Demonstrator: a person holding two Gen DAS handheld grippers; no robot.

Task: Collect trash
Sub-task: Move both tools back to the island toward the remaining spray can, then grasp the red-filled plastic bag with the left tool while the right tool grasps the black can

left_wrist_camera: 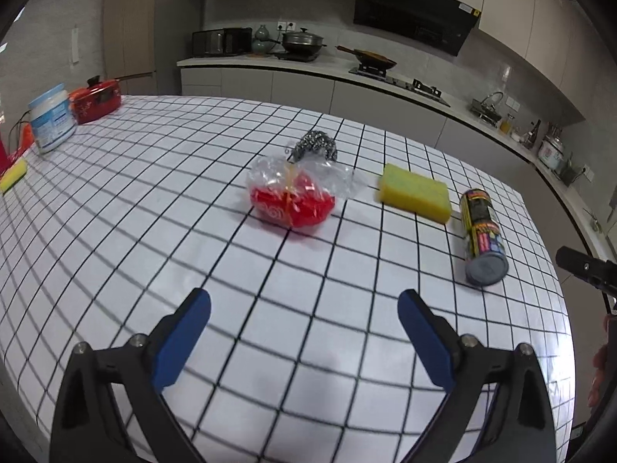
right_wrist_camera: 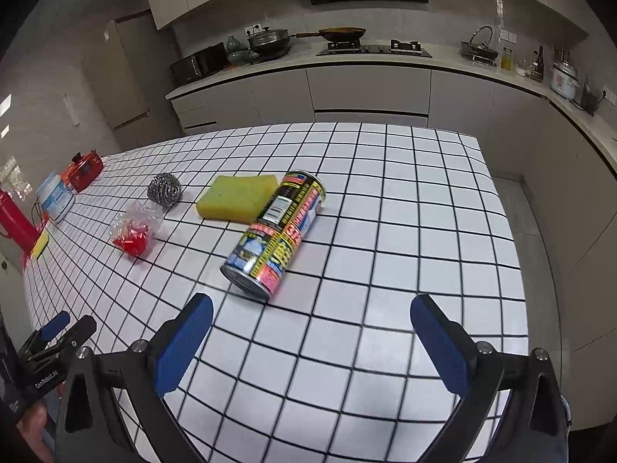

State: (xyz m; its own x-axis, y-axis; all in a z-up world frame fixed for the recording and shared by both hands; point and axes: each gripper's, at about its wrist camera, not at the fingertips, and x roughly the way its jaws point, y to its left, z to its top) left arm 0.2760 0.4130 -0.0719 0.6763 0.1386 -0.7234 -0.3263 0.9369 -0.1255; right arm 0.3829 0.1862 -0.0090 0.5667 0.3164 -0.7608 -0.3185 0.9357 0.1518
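A checked table (left_wrist_camera: 115, 231) in a kitchen holds one can (right_wrist_camera: 275, 233), one wrapper bag (left_wrist_camera: 293, 200), one scourer (left_wrist_camera: 316, 148) and two sponges (left_wrist_camera: 416, 193). Both grippers, left (left_wrist_camera: 304, 308) and right (right_wrist_camera: 312, 316), hover near its edge, jaws spread wide and empty.

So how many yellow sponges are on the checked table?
2: one large sponge mid-table, touching the lying can; a smaller sponge at the table's far left edge beside the red bottle.
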